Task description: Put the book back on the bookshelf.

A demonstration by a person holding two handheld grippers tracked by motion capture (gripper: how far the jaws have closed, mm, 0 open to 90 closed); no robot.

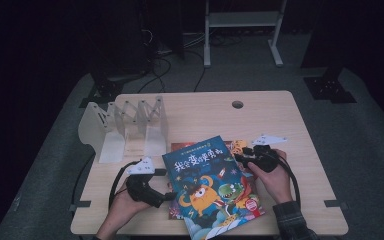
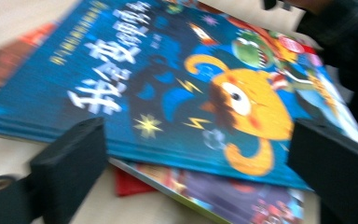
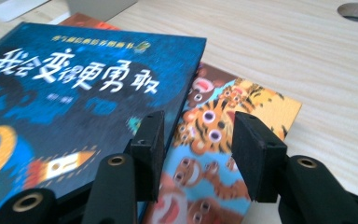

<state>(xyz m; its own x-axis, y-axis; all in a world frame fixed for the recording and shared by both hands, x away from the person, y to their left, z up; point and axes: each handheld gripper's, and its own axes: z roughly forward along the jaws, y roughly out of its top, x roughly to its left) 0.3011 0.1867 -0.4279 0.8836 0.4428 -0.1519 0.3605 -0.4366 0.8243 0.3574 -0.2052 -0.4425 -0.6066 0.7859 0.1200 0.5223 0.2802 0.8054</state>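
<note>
While the blue hardback picture book (image 1: 207, 182) lay atop a thinner tiger-cover book (image 1: 240, 150) near the wooden table's (image 1: 280, 115) front edge, both grippers flanked it. Left gripper (image 2: 196, 154) gaped wide at its stiff spine. Right gripper (image 3: 198, 149) stood half-open, empty, over the slick cover's edge.

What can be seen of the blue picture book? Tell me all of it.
The blue picture book is a hardcover with a glossy cover showing white and yellow Chinese characters, an orange one-eyed monster, a green toothy creature and a small rocket. It lies closed and flat, skewed, on top of a tiger-patterned book near the table's front edge. The left gripper is open at one edge, the right gripper open beside another; neither clamps it.
</note>
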